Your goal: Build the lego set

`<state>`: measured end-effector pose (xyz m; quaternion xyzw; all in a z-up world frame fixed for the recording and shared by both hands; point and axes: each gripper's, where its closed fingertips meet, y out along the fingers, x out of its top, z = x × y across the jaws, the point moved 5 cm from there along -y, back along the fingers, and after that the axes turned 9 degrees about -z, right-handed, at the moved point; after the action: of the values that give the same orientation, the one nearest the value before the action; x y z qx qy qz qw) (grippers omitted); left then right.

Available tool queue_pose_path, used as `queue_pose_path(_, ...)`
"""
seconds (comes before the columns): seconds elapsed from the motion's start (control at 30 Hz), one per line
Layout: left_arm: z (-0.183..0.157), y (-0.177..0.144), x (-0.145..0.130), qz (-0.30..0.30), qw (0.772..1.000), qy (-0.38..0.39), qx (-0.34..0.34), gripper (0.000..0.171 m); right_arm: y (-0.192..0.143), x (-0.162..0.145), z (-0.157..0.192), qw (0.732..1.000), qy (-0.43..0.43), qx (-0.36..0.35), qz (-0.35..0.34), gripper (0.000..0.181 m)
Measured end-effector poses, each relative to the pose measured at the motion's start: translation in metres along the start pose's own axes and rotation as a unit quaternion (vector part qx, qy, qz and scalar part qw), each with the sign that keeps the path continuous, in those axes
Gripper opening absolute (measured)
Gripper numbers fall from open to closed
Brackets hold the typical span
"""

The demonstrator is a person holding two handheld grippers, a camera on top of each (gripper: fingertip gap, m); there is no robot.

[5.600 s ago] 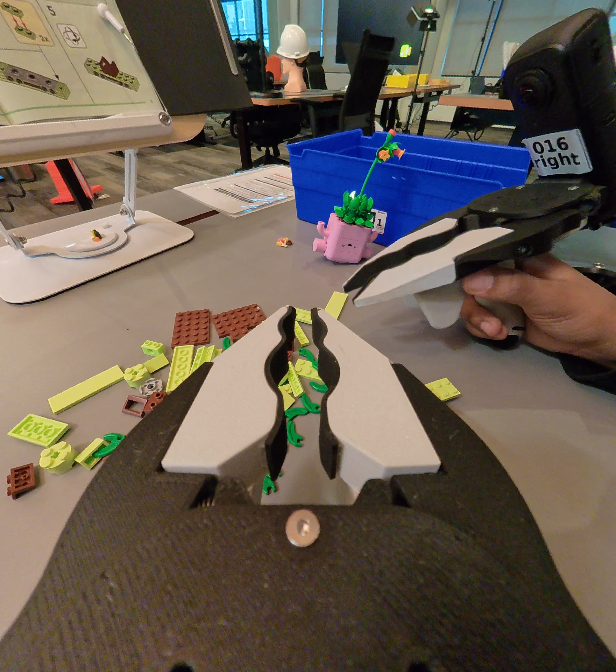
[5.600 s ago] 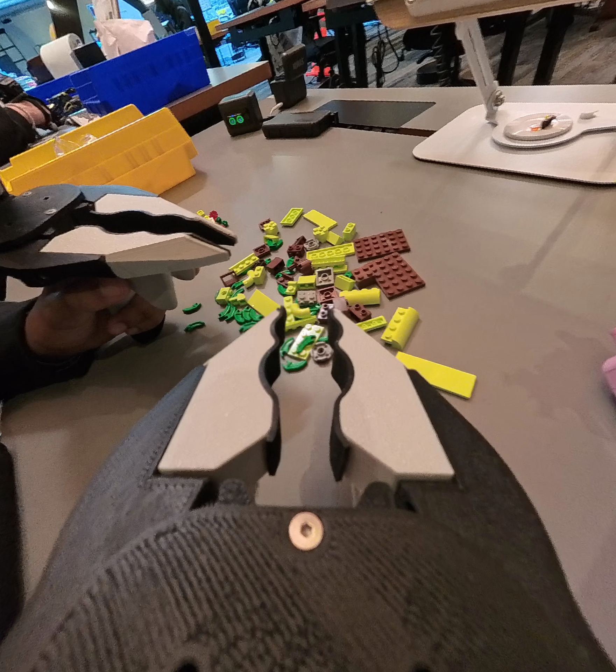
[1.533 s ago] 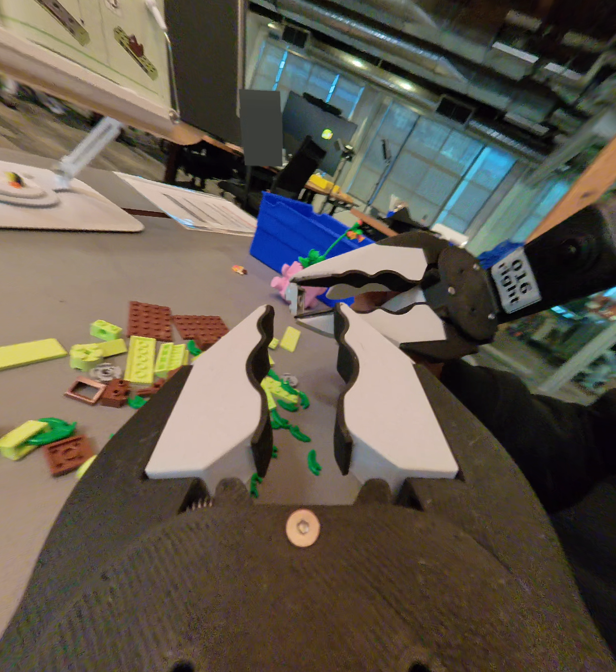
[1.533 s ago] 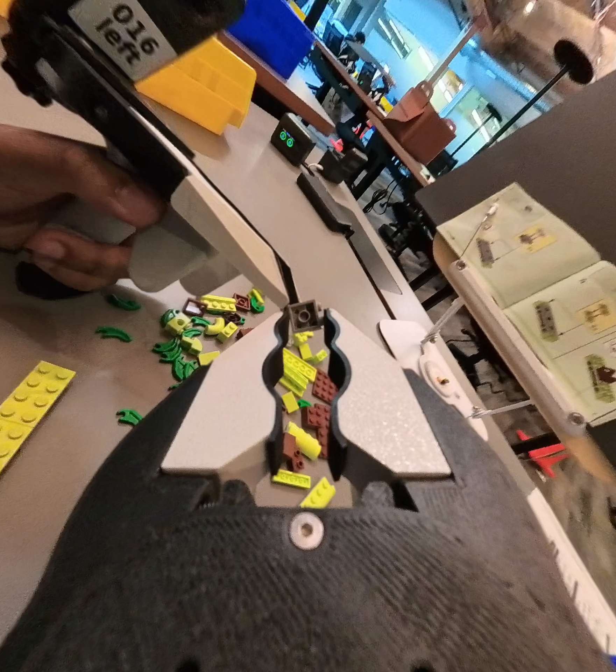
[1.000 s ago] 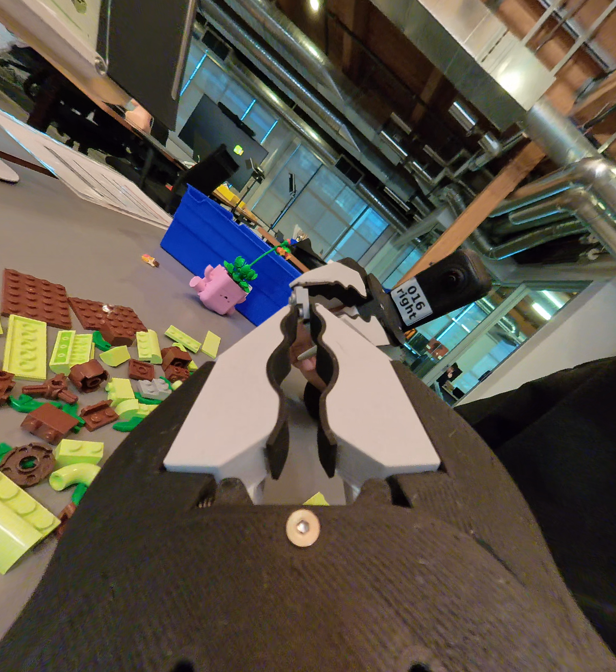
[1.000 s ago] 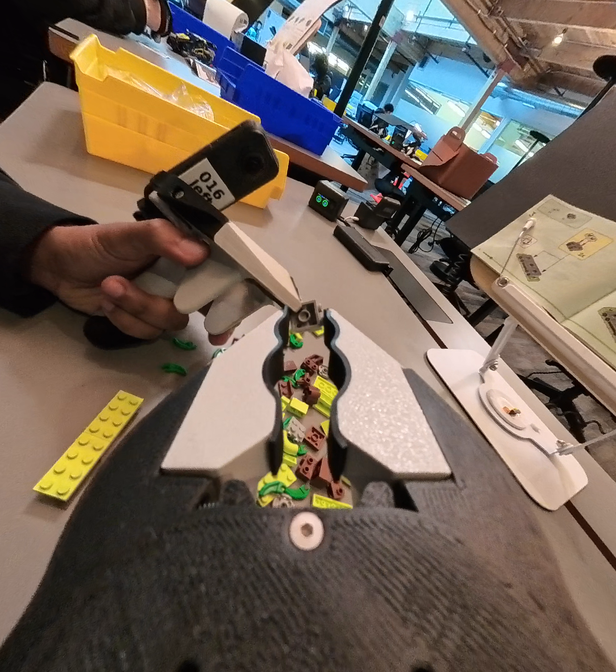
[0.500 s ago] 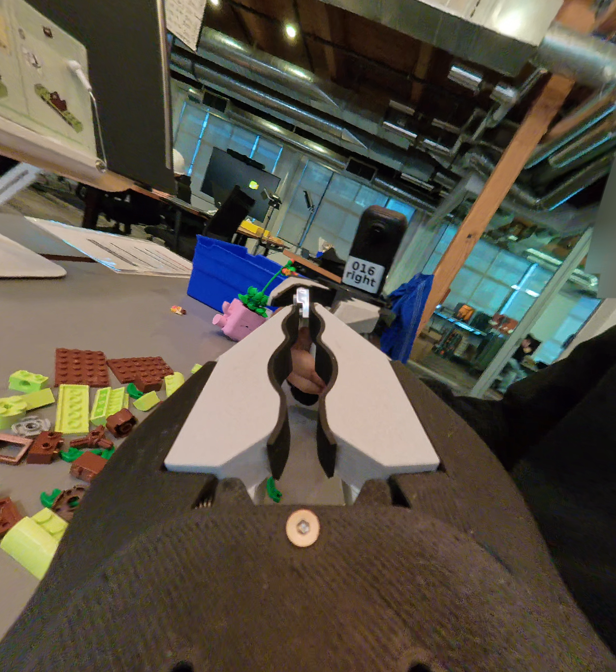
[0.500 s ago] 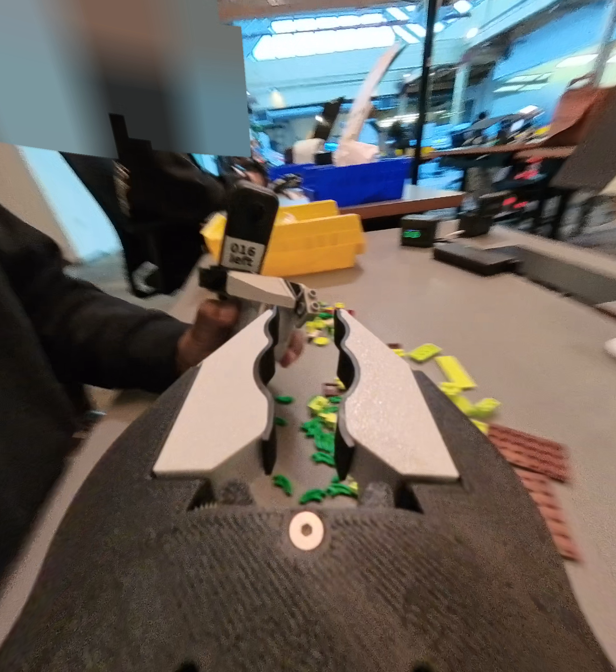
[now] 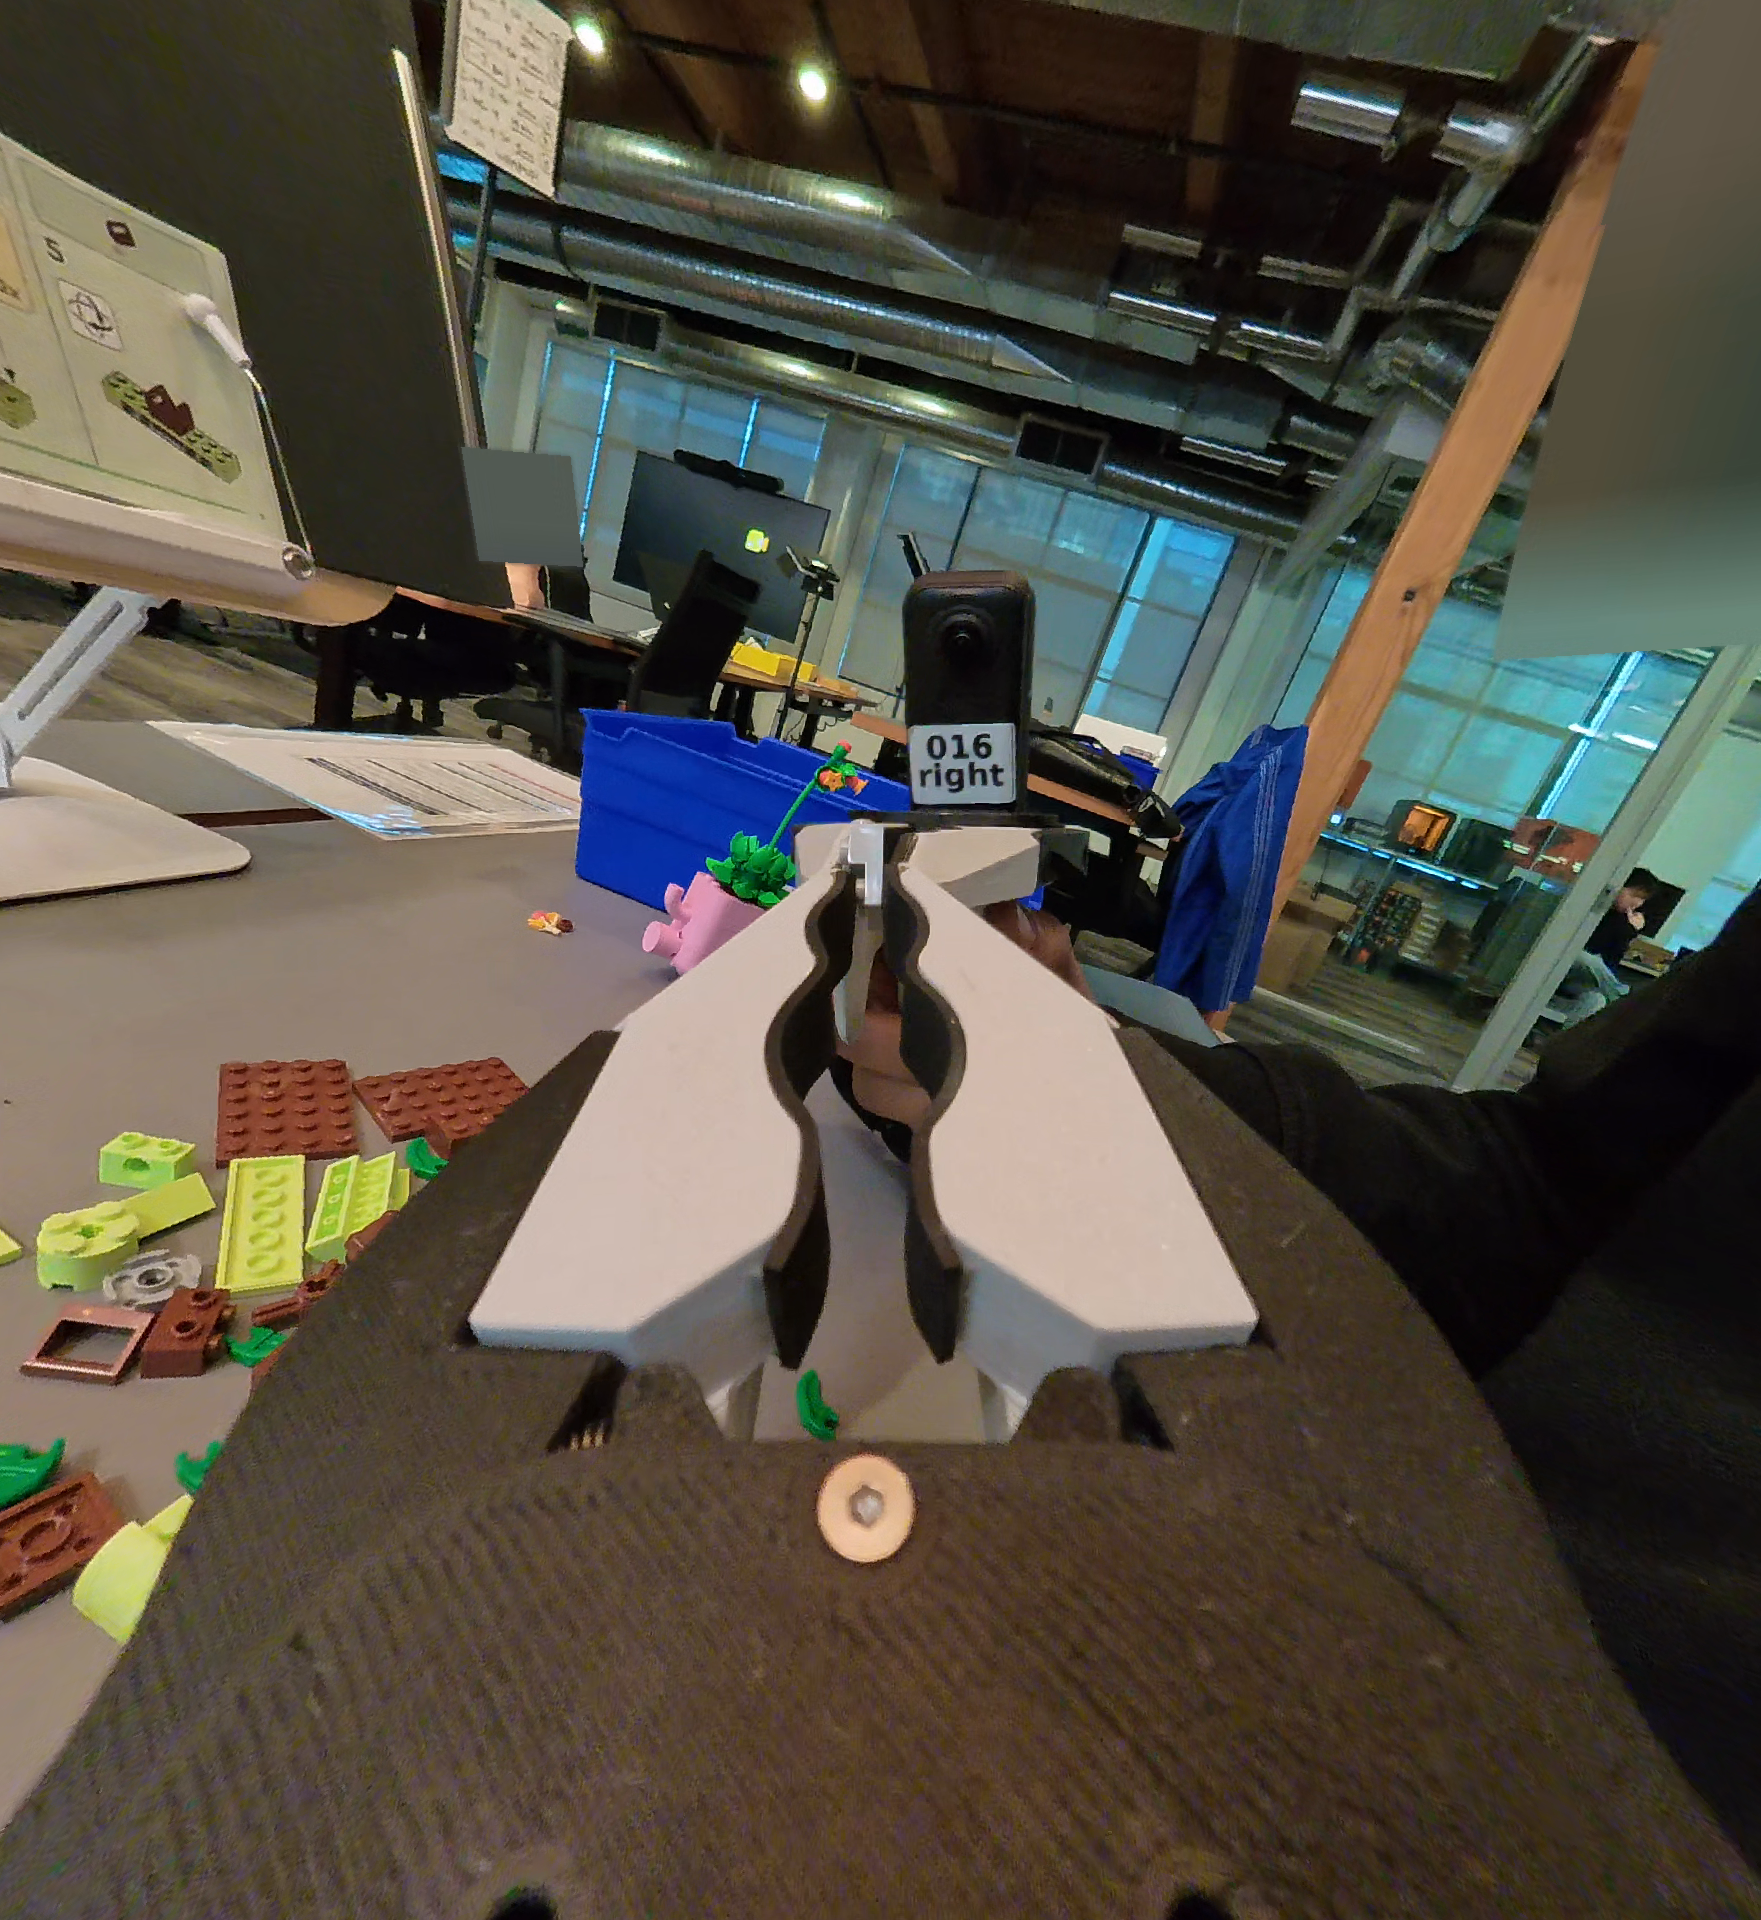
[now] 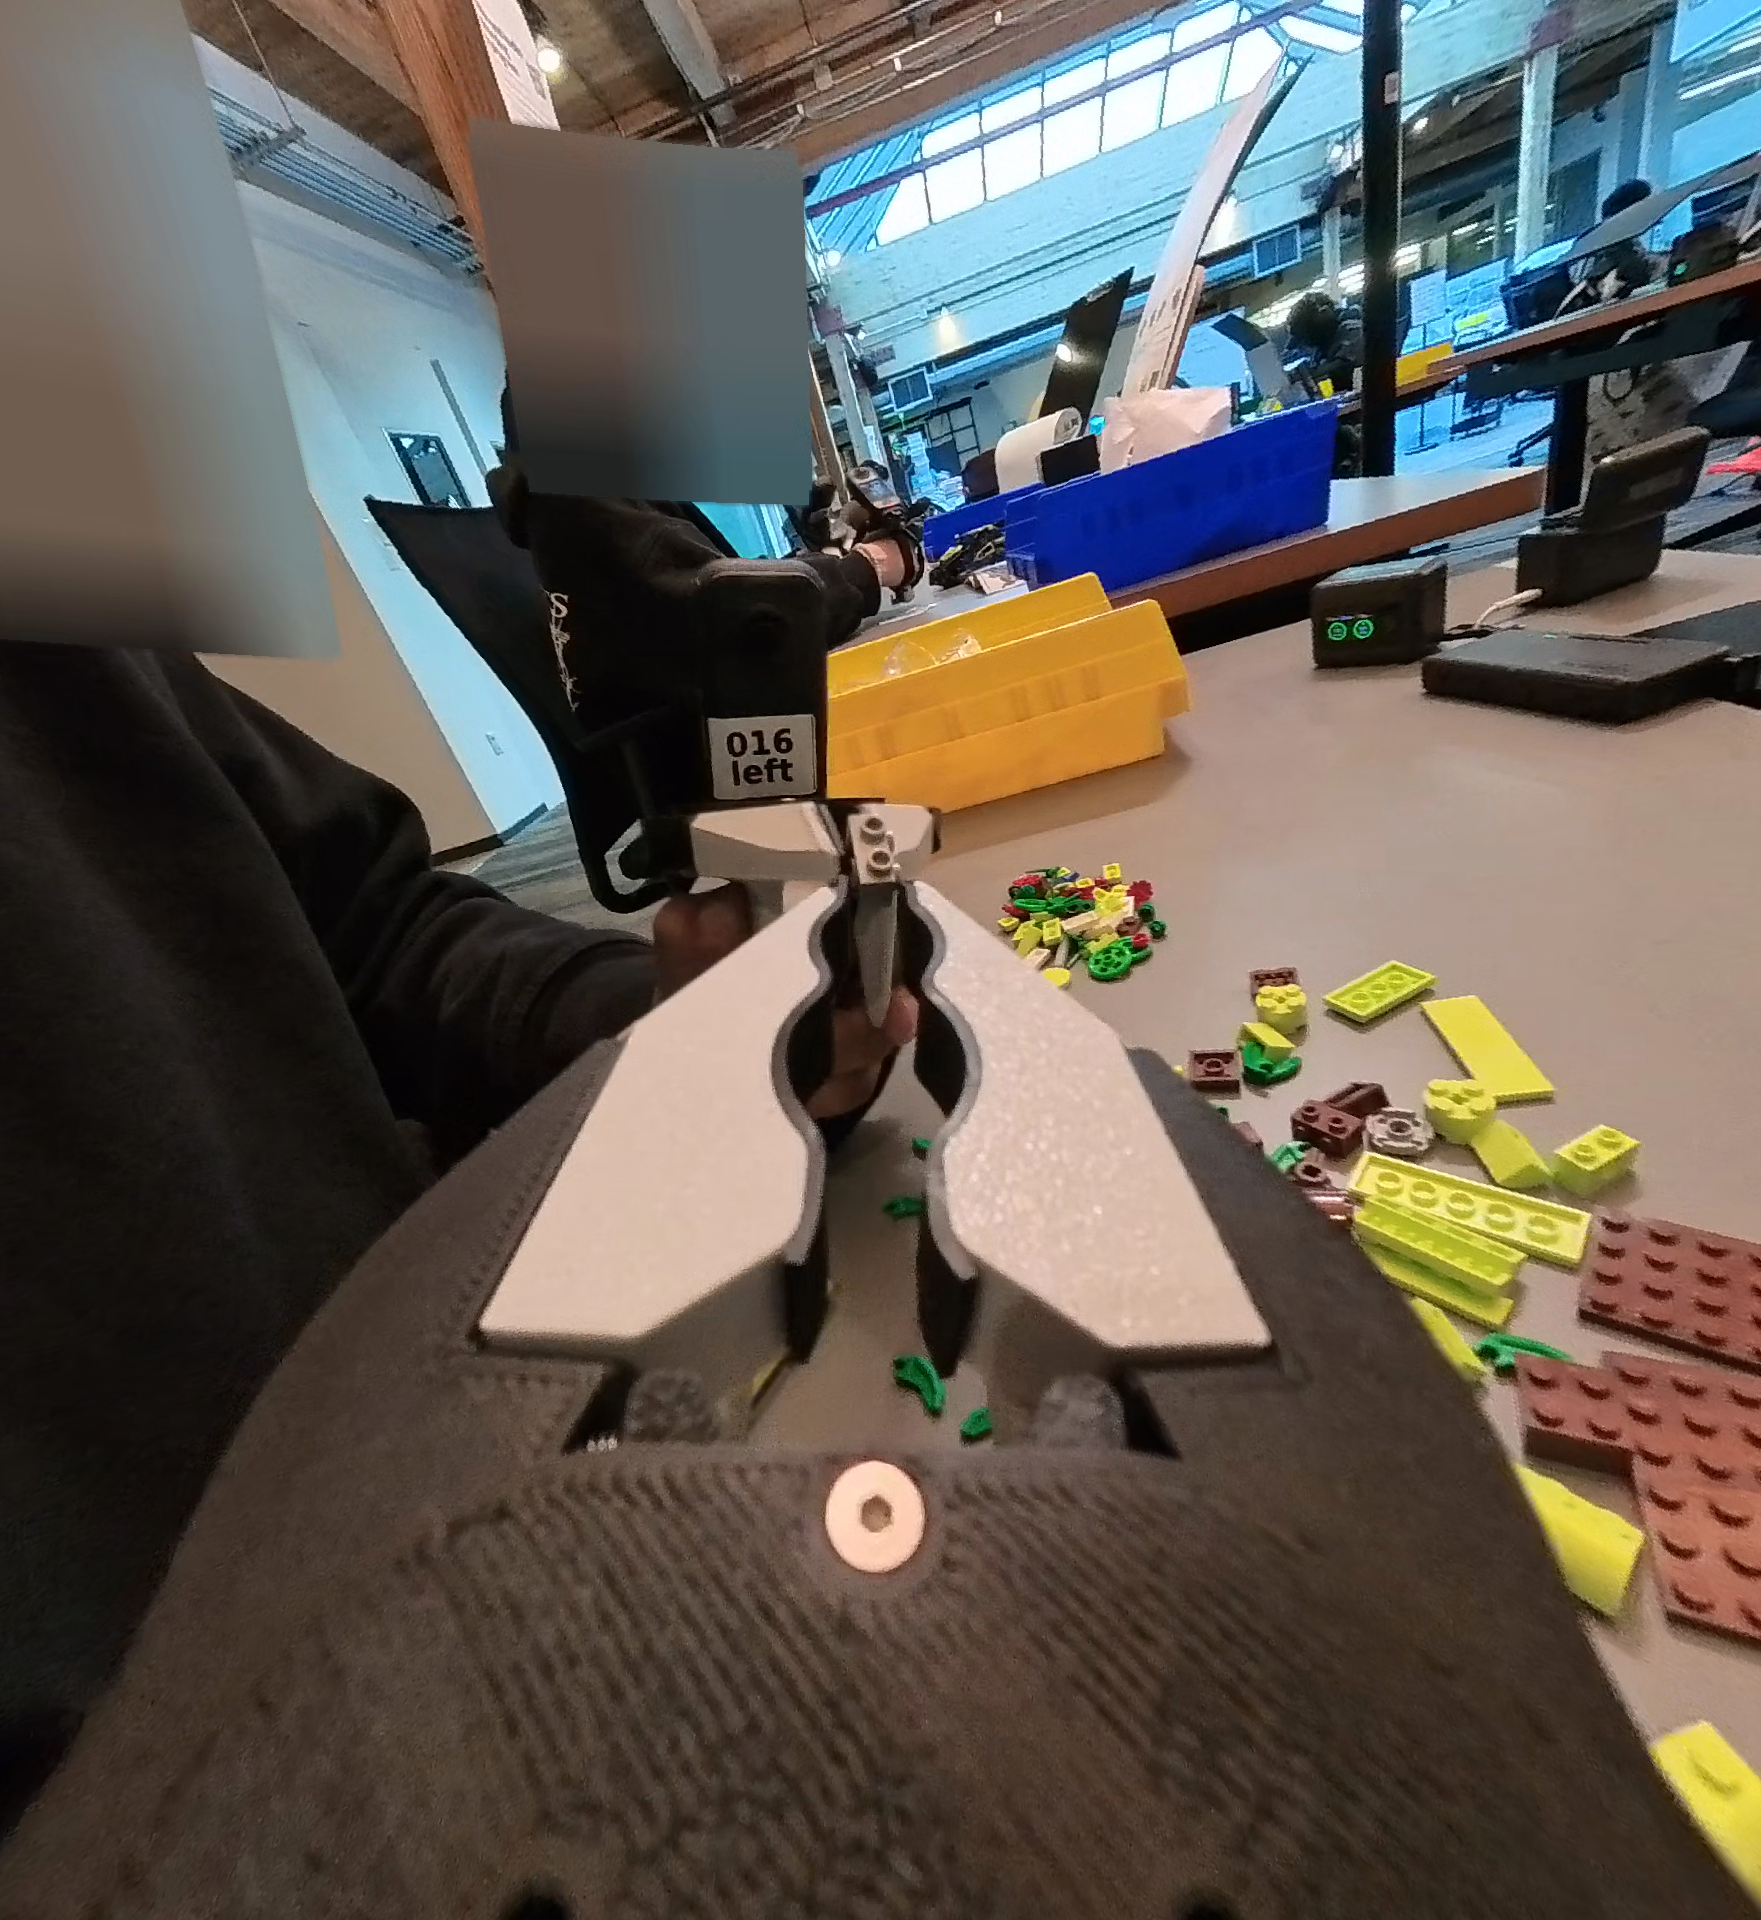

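Note:
My left gripper (image 9: 865,883) is shut on a small grey brick (image 9: 863,860), held in the air above the grey table (image 9: 232,966). My right gripper (image 10: 874,894) faces it tip to tip. Its jaws stand narrow around the lower end of the same grey brick (image 10: 876,847), whose studs face the right camera. The right gripper (image 9: 943,862) shows just behind the brick in the left wrist view. The left gripper (image 10: 824,836) shows end-on in the right wrist view, with a hand under it. Loose lime, brown and green pieces (image 9: 263,1216) lie on the table below.
A pink pot model with a green plant (image 9: 710,914) stands before a blue bin (image 9: 668,800). An instruction booklet on a white stand (image 9: 76,416) is at far left. Brown plates (image 10: 1707,1299), a yellow bin (image 10: 1001,696) and black devices (image 10: 1582,665) also sit on the table. My left and right fingertips are right by each other.
The right gripper carried the grey brick up and the left gripper shut on it. The right jaws then opened and have now narrowed around the brick again. Both grippers levelled out.

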<state>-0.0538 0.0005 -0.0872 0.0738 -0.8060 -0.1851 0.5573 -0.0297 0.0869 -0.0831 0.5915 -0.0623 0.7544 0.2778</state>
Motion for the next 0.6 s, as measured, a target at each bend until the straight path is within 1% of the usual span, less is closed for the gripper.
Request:
queue_pose_path(0.13, 0.002, 0.001, -0.002, -0.001, 1.000, 0.010, 0.018, 0.005, -0.002, 0.002, -0.001, 0.999, -0.028, -0.017, 0.000, 0.005)
queue_pose_path(0.23, 0.005, 0.001, -0.006, 0.016, 0.999, 0.029, 0.040, 0.015, -0.008, 0.012, -0.003, 0.998, -0.041, -0.043, -0.025, 0.005)
queue_pose_path(0.3, 0.006, 0.003, -0.009, 0.031, 0.998, 0.036, 0.046, 0.025, -0.017, 0.018, -0.007, 0.994, -0.054, -0.086, -0.034, 0.005)
queue_pose_path(0.37, 0.007, 0.004, -0.012, 0.045, 0.996, 0.055, 0.061, 0.029, -0.028, 0.021, -0.010, 0.985, -0.086, -0.147, -0.014, 0.005)
queue_pose_path(0.43, 0.007, 0.005, -0.015, 0.058, 0.992, 0.081, 0.071, 0.029, -0.039, 0.019, -0.004, 0.972, -0.128, -0.195, 0.035, 0.005)
queue_pose_path(0.5, 0.005, 0.006, -0.017, 0.068, 0.990, 0.101, 0.073, 0.028, -0.053, 0.007, 0.006, 0.947, -0.179, -0.245, 0.109, 0.005)
queue_pose_path(0.53, 0.004, 0.007, -0.018, 0.071, 0.989, 0.108, 0.075, 0.027, -0.061, -0.003, 0.011, 0.927, -0.204, -0.273, 0.155, 0.005)
queue_pose_path(0.6, 0.003, 0.007, -0.018, 0.073, 0.987, 0.119, 0.078, 0.024, -0.080, -0.028, 0.020, 0.875, -0.253, -0.325, 0.255, 0.005)
